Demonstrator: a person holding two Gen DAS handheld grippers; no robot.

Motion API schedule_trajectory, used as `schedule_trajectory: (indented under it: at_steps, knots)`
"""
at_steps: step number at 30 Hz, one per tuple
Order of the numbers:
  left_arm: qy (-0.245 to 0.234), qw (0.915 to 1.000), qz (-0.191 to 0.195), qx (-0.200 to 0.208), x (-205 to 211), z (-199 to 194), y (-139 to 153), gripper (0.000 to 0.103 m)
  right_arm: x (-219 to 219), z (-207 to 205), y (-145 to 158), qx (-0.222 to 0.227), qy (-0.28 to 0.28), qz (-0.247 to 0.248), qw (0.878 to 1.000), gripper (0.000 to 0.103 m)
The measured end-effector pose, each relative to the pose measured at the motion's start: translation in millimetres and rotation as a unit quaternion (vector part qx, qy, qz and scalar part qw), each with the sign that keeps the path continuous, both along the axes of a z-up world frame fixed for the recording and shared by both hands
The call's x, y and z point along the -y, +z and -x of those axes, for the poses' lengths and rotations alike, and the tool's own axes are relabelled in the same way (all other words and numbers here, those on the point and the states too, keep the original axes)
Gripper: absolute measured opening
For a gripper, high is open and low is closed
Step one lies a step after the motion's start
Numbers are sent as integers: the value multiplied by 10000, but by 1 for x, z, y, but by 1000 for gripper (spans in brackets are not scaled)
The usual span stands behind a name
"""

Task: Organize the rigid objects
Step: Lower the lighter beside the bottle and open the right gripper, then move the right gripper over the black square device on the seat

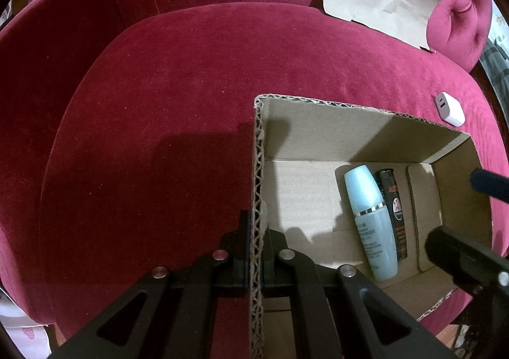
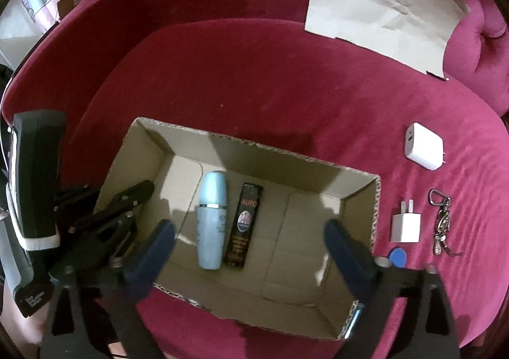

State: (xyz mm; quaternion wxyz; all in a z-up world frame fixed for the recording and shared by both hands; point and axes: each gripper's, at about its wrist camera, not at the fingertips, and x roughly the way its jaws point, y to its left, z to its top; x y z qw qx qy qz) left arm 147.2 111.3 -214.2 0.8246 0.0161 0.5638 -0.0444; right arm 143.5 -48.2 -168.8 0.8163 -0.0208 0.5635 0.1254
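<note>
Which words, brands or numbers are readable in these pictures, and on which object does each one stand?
"AUTO": red letters near the top of the black lighter, which lies in the cardboard box.
Small print lower on the lighter: too blurred.
Print on the pale blue bottle: too blurred.
White print on the left gripper body: too small.

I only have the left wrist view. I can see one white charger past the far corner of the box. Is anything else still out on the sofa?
Observer: Yes. A smaller white plug lies just right of the cardboard box.
Operator: Anything beyond that?
Observer: A metal keychain lies right of the small plug, and a blue round disc sits nearer us, by the box's right wall.
Operator: Is the right gripper holding something?
Observer: No. The right gripper is open and empty, above the box, with the blue bottle and black lighter lying between its fingers in view.
</note>
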Motion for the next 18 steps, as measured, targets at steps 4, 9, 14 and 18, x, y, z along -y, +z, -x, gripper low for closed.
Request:
schedule_trajectory:
  at_steps: [4,9,14,18]
  knots:
    - [-4,10000,-5,2,0,0,0,3,1,0,4,126,-16,55,9999,103]
    - [-2,10000,-7,1,1,0,0,3,4,1,8,171,-52,59,9998,103]
    - [-2,10000,-8,1,1,0,0,3,11,3,12,195,-153,103,9996,103]
    - [3,10000,-6,-1,1,0,0,3,17,3,14,152,-236,171,9995,103]
